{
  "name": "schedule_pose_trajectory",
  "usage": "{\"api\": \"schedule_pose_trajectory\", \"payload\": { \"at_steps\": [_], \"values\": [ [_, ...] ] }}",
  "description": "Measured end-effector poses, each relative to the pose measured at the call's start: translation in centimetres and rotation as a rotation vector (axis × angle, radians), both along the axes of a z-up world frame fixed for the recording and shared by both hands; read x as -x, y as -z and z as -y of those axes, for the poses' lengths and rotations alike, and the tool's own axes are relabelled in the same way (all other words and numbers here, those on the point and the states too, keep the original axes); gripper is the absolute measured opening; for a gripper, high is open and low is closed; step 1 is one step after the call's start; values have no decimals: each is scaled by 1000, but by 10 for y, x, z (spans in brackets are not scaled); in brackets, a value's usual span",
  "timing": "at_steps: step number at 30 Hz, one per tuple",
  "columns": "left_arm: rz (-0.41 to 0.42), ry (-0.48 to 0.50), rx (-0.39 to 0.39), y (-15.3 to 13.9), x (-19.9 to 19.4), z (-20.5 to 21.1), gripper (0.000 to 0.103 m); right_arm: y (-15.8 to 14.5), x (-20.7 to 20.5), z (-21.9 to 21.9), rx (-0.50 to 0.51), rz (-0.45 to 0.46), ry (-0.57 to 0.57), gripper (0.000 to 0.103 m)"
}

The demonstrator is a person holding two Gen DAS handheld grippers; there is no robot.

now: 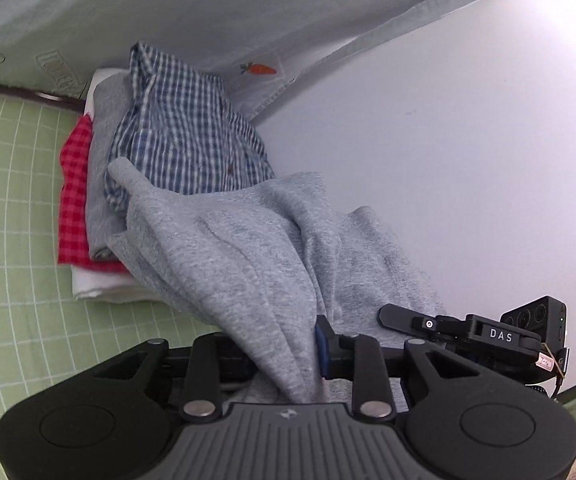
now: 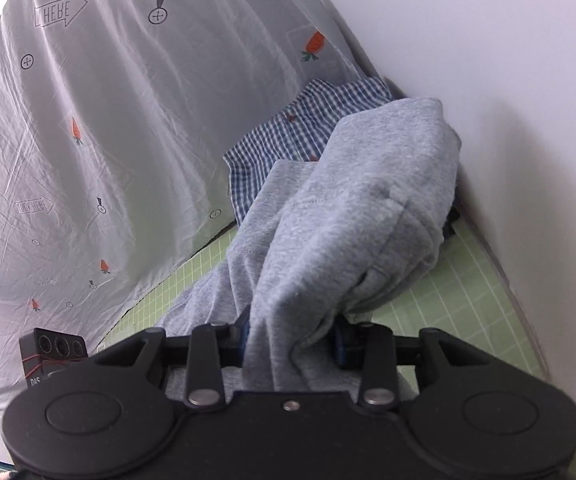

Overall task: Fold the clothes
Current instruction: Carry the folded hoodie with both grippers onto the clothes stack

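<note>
Left tongs (image 1: 283, 350) | right tongs (image 2: 292, 336) clenched on grey garment (image 1: 247, 248) | fingertips buried in cloth

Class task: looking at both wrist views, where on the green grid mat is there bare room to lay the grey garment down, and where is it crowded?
Free: the green grid mat left of the folded stack, and a strip between the grey garment and the white wall. Crowded: the far corner, where the blue checked shirt tops the stack under the carrot-print sheet.
</note>
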State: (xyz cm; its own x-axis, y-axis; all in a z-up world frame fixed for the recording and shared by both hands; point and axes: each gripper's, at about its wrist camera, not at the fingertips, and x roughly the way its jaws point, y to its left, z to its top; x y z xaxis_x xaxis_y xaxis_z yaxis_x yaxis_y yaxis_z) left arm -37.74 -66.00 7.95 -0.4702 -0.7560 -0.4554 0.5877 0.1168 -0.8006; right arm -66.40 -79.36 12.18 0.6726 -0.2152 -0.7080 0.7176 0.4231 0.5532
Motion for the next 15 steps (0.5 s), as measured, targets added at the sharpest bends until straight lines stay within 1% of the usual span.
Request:
{"api": "schedule_pose_trajectory", "payload": {
  "at_steps": [2, 4, 5, 6, 7, 8, 9, 10, 11, 12, 13, 14, 15],
  "values": [
    [51, -19, 62, -22, -10, 24, 28, -18, -19, 27, 59, 4, -45, 37],
    [129, -44, 118, -35, -21, 51, 28, -26, -37, 55, 124, 23, -74, 37],
    [168, -68, 137, -35, -30, 66, 28, -26, -47, 71, 158, 37, -83, 37],
    [195, -97, 139, -30, -39, 81, 28, -25, -57, 85, 195, 43, -90, 36],
    [221, -125, 136, -23, -49, 95, 28, -21, -67, 100, 247, 29, -92, 36],
    [249, -152, 120, -12, -59, 109, 32, -15, -78, 113, 310, 0, -97, 37],
    [287, -188, 72, 1, -67, 122, 32, -6, -91, 122, 383, -63, -100, 40],
    [329, -236, -5, 16, -76, 136, 35, 7, -108, 130, 473, -160, -94, 45],
    [363, -277, -71, 29, -85, 145, 39, 18, -123, 134, 560, -256, -91, 55],
    [382, -309, -118, 40, -93, 150, 42, 27, -135, 133, 641, -349, -91, 56],
    [391, -332, -146, 49, -100, 153, 45, 36, -146, 128, 742, -427, -99, 56],
    [385, -343, -144, 54, -103, 153, 50, 43, -152, 118, 844, -464, -100, 59],
    [386, -349, -144, 59, -105, 152, 57, 46, -154, 109, 920, -473, -79, 72]
  ]
}}
